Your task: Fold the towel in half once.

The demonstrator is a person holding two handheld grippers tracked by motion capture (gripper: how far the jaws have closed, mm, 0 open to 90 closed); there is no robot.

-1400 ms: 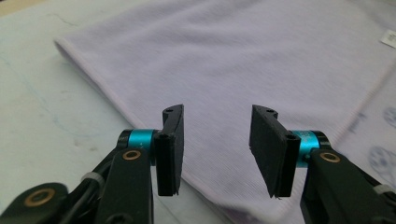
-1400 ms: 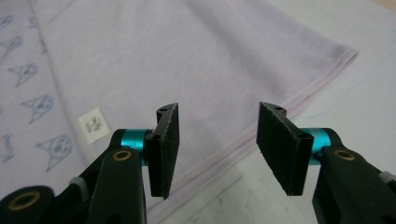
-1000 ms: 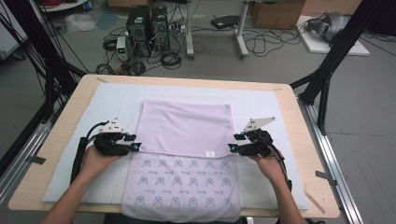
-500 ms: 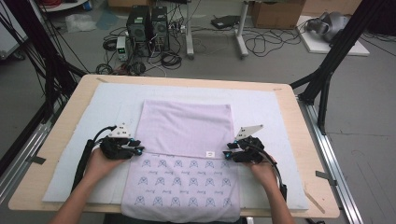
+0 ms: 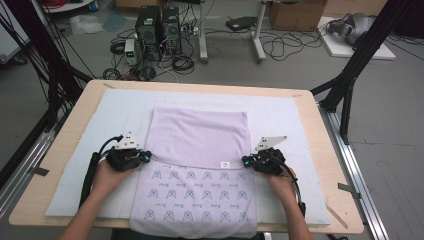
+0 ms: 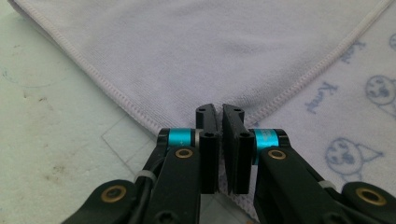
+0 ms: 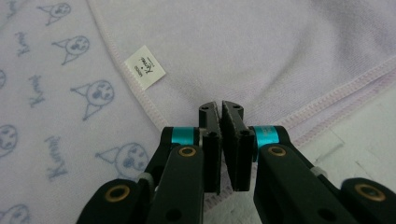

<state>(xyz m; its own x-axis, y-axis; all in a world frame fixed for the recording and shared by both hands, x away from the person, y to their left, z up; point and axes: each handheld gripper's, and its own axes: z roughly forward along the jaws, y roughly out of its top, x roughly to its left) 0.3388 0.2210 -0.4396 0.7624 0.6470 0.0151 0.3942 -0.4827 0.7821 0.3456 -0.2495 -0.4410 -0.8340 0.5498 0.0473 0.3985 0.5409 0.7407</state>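
Observation:
A lavender towel lies on the white mat, its far half folded toward me so the plain side covers the printed side. My left gripper is shut on the flap's left corner, with its jaws pressed together on the hem. My right gripper is shut on the flap's right corner, pinching the hem just right of a small white label. Both grippers rest low at the flap's near edge.
The mat covers most of the wooden table. The towel's near end hangs over the table's front edge. Black frame posts stand at the right and left. Computers and cables sit on the floor beyond.
Both grippers have come down and a little toward me and inward, carrying the flap's corners onto the printed half. In the last half second they have barely moved.

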